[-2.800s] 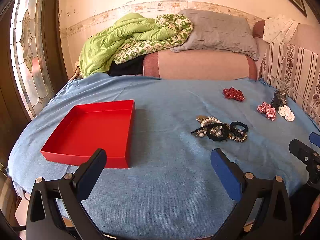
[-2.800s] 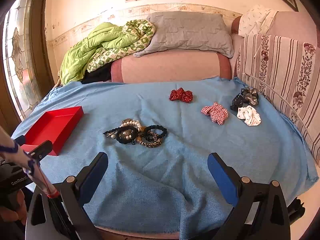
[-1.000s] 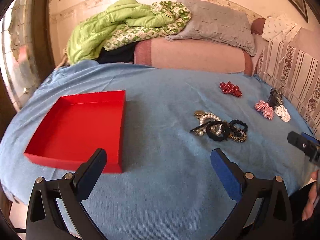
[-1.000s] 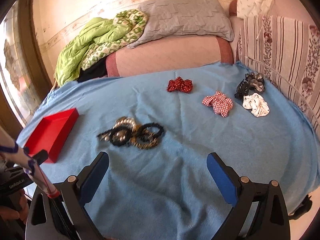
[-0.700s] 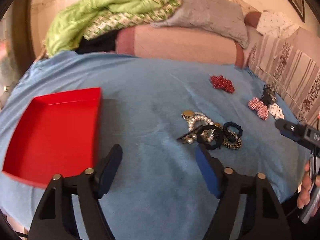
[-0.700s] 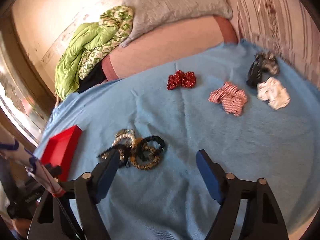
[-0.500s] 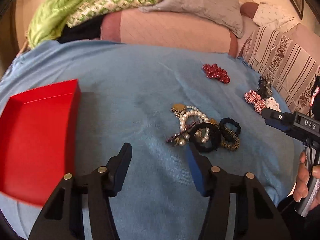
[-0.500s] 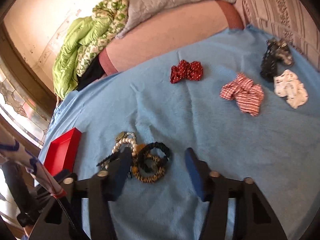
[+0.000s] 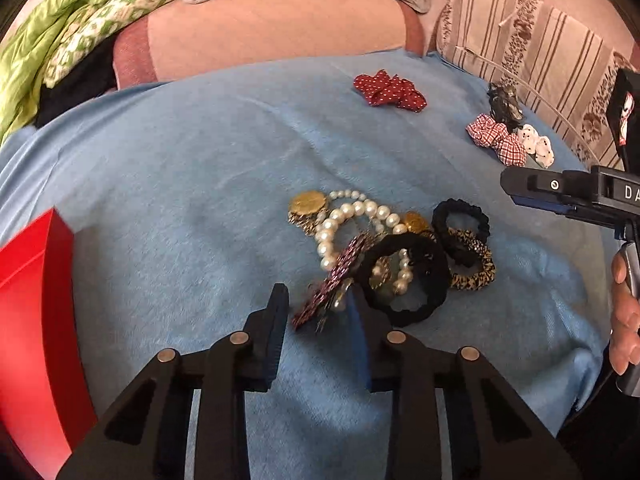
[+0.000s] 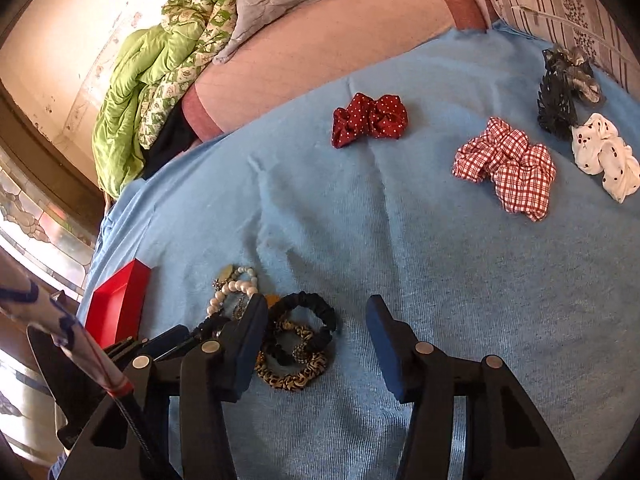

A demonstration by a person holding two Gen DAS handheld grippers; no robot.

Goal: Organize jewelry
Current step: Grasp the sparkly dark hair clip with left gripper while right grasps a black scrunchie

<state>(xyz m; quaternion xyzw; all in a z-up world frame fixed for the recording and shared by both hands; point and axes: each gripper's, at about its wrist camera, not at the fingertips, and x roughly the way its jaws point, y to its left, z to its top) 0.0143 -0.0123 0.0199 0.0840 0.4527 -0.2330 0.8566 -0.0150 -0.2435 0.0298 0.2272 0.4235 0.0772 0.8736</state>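
A blue-covered bed (image 10: 460, 280) carries a red tray (image 10: 120, 300), jewelry pile (image 9: 384, 256) and scrunchies (image 10: 508, 168).

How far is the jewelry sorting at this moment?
Nothing looks sorted yet: the visible part of the red box holds nothing. The left gripper is open around the dark red beaded piece of the jewelry pile. The right gripper is open, near it.

Warm daylight, both views bright. Window (image 10: 36, 220) at left edge blown out, glare on wall (image 10: 72, 40). Soft shadows cast under gripper fingers (image 9: 276, 320) onto blue cloth (image 9: 180, 184). Strong fisheye bending, black vignette at corners. Slight motion blur on red box (image 9: 32, 320); centre sharp.
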